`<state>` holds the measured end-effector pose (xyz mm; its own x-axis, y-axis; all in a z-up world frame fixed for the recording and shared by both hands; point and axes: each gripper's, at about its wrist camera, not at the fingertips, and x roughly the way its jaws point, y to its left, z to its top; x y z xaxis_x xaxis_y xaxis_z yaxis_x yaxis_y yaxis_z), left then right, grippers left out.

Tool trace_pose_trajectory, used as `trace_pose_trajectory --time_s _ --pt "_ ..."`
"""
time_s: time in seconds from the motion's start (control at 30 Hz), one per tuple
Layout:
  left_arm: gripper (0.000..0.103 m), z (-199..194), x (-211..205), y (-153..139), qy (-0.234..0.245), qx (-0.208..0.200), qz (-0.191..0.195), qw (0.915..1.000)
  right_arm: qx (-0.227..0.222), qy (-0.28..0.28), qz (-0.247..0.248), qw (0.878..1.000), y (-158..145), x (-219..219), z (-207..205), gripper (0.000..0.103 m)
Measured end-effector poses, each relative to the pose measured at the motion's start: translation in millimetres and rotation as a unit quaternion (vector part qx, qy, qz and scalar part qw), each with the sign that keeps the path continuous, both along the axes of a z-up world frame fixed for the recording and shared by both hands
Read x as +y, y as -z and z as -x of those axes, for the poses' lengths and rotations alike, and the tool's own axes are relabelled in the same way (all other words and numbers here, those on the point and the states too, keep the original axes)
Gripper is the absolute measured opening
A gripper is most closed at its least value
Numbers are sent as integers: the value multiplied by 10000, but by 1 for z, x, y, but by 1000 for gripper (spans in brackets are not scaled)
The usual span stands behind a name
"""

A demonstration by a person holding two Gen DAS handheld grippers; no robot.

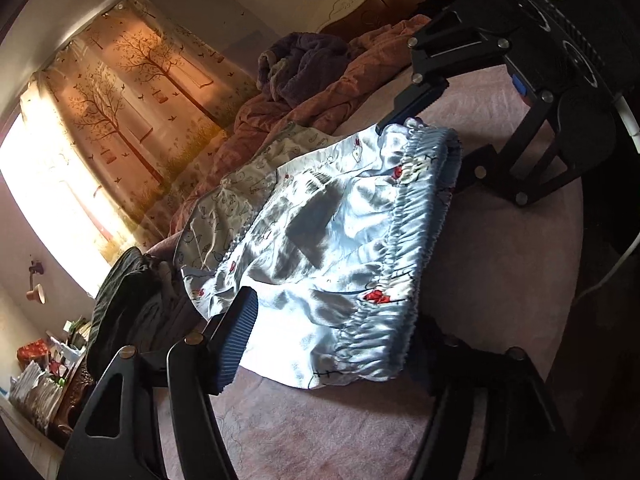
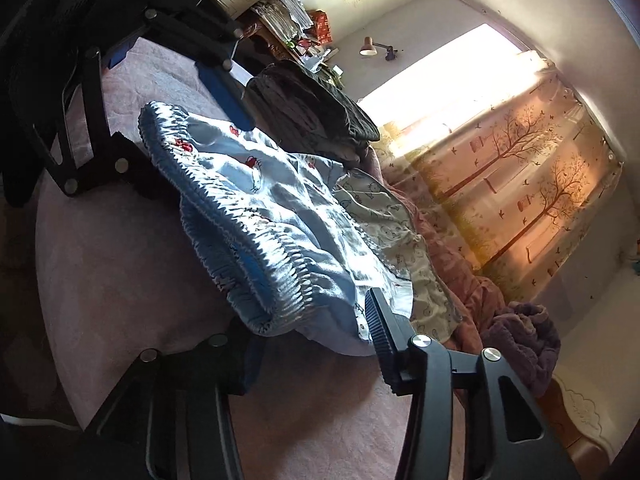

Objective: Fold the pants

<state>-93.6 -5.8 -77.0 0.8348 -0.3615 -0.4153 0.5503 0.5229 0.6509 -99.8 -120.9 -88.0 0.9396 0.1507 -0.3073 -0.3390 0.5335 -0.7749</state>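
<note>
Pale-blue pants (image 1: 332,248) — red motifs

one pants (image 1: 332,248), two hand-held grippers (image 1: 332,344) (image 2: 308,344)

So it's a bed (image 1: 500,280) with a pinkish sheet. Lying on it: shiny light-blue pants (image 1: 332,264) with an elastic waistband, a white printed cloth (image 1: 224,212) just behind them, a dark clothes pile (image 1: 128,292), a rumpled pink quilt (image 1: 304,108) and a purple blanket (image 1: 300,64).
</note>
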Motion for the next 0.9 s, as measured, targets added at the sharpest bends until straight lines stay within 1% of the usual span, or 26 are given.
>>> trace_pose_trajectory --time_s 0.03,0.07,0.17,0.3,0.37,0.47,0.5,0.6,0.67,0.73,0.77,0.83,0.9 --pt "69 -2 1 0 -19 25 -26 10000 25 -11 22 10000 2 1 1 42" --pt "70 -3 3 0 -40 16 -56 10000 21 -7 43 10000 4 2 1 41" --pt "70 -6 7 -1 -38 119 -109 9999 1 31 37 10000 6 1 0 40" --pt "71 -4 14 -5 5 80 -185 9998 362 90 -270 9989 -1 -6 -8 38" --pt "71 -5 14 -5 41 117 -298 9995 436 95 -349 9984 -1 -9 -10 38" --pt "70 -1 17 -4 261 -137 -677 9973 361 91 -309 9988 -1 -8 -9 38" --pt "70 -2 18 -5 301 -144 -737 9967 333 86 -301 9990 -1 -8 -8 38" --pt "70 -9 22 -5 405 28 -864 9954 257 26 -283 9993 0 -7 -6 38" --pt "70 -12 20 -2 531 -26 -1027 9933 229 -2 -211 9995 2 -6 -5 38" --pt "70 -15 17 -1 576 -9 -1022 9931 229 -6 -168 9996 3 -3 -5 38" --pt "67 -16 15 0 568 -6 -962 9937 232 -8 -159 9996 3 -3 -6 38" --pt "55 -19 11 3 606 93 -857 9944 227 -11 -151 9996 3 -2 -6 38" --pt "26 -20 8 6 652 344 -725 9946 254 -31 -136 9996 3 -1 -8 38"
